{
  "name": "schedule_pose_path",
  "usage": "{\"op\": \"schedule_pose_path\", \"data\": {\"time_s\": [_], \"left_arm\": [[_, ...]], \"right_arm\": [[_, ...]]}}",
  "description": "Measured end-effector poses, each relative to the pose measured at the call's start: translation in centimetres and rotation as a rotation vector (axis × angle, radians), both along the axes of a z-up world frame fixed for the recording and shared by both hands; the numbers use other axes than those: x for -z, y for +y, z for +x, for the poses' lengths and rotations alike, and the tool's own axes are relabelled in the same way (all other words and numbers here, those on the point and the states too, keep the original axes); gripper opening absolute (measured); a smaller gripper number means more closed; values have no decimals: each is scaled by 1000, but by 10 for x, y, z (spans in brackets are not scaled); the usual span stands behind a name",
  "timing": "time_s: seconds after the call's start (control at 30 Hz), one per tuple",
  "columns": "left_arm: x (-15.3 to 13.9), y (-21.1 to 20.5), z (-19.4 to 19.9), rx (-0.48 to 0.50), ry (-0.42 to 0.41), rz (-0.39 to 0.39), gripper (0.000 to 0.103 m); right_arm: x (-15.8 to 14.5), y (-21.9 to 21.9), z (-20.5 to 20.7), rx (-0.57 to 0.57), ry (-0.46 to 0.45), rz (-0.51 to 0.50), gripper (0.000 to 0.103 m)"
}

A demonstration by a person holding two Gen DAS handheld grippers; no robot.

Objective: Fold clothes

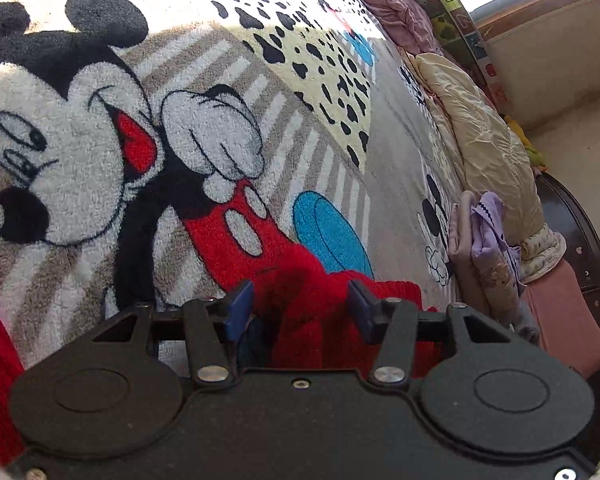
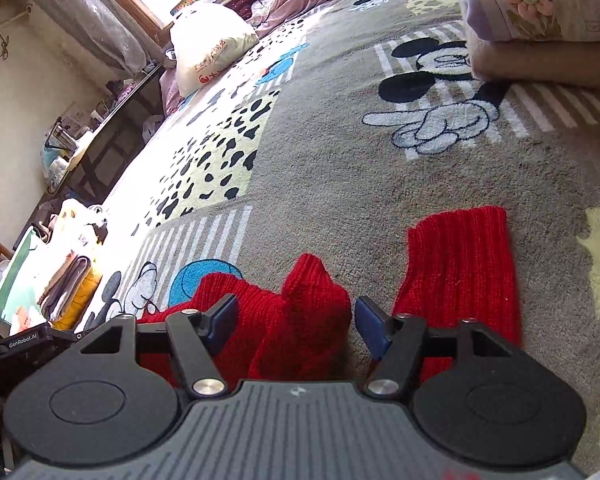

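Two hand-held grippers show, one per view, each with two blue-padded fingers. At the bottom of the left wrist view the left gripper (image 1: 300,306) has its fingers spread apart with a fold of the red knitted sweater (image 1: 320,320) bunched between them; whether the pads touch the knit cannot be told. At the bottom of the right wrist view the right gripper (image 2: 296,322) is likewise spread wide, with a raised peak of the same sweater (image 2: 300,312) between its fingers.

One red garment is visible. It is ribbed knit, crumpled near the grippers, and one sleeve (image 2: 460,272) lies flat toward the lower right of the right view, its cuff pointing up the frame. It rests on a single grey cartoon-mouse blanket (image 2: 340,168) with spotted cream patches.

Farther off, at the upper right of the right view, a stack of two folded pieces (image 2: 540,40) sits on the blanket: a lilac one on a tan one. At upper left lies one white bag (image 2: 208,44); its contents are hidden.
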State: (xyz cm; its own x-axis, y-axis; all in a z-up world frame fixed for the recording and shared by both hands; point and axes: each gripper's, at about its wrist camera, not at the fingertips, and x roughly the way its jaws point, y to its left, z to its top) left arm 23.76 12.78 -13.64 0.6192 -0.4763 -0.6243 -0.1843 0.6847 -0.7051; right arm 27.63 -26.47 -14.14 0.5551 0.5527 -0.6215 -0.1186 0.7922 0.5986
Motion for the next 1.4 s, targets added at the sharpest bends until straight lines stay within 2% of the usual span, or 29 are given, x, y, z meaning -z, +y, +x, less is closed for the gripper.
{"op": "schedule_pose_path", "data": {"time_s": [0.07,0.17,0.33,0.53,0.6,0.67,0.73,0.77,0.8,0.87,0.9,0.93,1.0,1.17,1.27,1.4], "left_arm": [[-1,-4,1,23,-36,14,24],[-8,-9,5,53,-101,49,18],[-33,-13,30,75,-239,113,16],[-69,-11,71,70,-437,180,14],[-75,-7,85,46,-479,197,14],[-72,-2,104,12,-468,228,14],[-60,-5,125,-25,-384,370,16],[-53,-7,134,-39,-315,442,23],[-50,-5,131,-48,-290,462,25],[-47,2,116,-62,-302,444,29],[-47,5,105,-70,-310,433,38],[-48,8,92,-85,-314,430,43],[-49,11,64,-106,-318,426,44],[-49,14,-5,-127,-323,345,45],[-43,15,-43,-86,-332,232,46],[-31,13,-85,-35,-317,46,49]], "right_arm": [[6,-4,0,-4,-5,35,37],[12,-10,-1,-17,-19,96,27],[0,-19,3,-16,-111,190,19],[-35,-20,41,-8,-232,157,16],[-49,-22,58,-3,-288,145,16],[-60,-23,73,8,-330,125,16],[-62,-22,95,19,-336,72,16],[-56,-20,106,35,-304,35,17],[-50,-19,117,52,-267,-12,28],[-33,-17,133,91,-178,-137,42],[-29,-20,130,104,-173,-127,42],[-27,-25,123,109,-187,-91,42],[-25,-35,103,123,-217,-82,52],[-18,-74,45,235,-250,-66,52],[-9,-101,15,336,-228,-35,53],[11,-115,2,390,-141,-15,54]]}}
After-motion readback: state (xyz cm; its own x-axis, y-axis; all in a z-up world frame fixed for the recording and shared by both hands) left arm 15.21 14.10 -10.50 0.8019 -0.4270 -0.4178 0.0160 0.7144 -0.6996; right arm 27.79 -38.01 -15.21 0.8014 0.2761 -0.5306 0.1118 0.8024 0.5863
